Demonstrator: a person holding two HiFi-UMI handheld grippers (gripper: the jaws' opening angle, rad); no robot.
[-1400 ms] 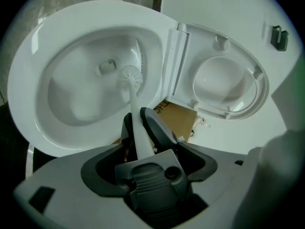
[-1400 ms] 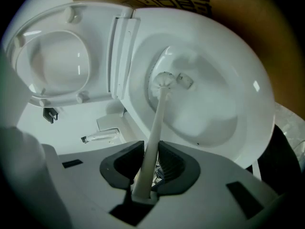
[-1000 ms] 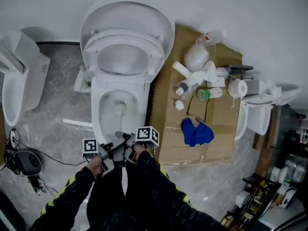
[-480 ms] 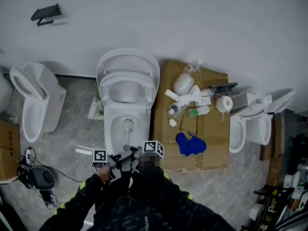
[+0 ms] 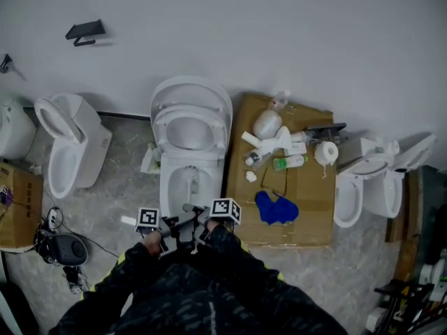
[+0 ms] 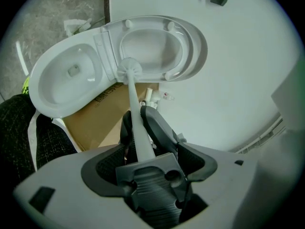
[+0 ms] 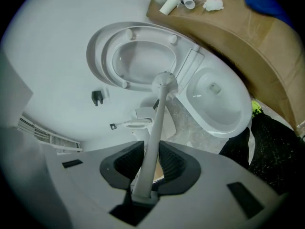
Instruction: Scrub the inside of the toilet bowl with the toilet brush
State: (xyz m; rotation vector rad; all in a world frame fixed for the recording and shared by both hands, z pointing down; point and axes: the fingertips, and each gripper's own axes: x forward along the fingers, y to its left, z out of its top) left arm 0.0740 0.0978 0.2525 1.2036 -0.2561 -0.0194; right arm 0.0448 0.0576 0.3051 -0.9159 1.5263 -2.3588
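Your left hand-held gripper (image 6: 141, 124) is clamped shut on the white handle of the toilet brush (image 6: 134, 106), and your right hand-held gripper (image 7: 151, 160) is closed on the same handle just beside it, at the near end. The two grips sit close together in front of you, with the whole shaft reaching away from them.

Out at the far end, the brush head (image 7: 164, 83) sits over the far part of the toilet bowl (image 5: 166, 187), close to the hinge of the raised seat (image 5: 211, 132). No view shows whether the bristles are pressed against the porcelain.

The risks come from that long lever. The handle is slim and smooth, so a hard sideways scrub could roll or slide it between the pads and you would lose the angle of the head. If you push too far, the head may strike the hinge or the raised seat and bring it down onto the brush. A stroke that rides over the rim could flick water onto the floor (image 5: 119, 187) or right onto the cardboard (image 5: 307, 211), where bottles (image 5: 274, 145) and a blue cloth (image 5: 276, 208) lie near the bowl.
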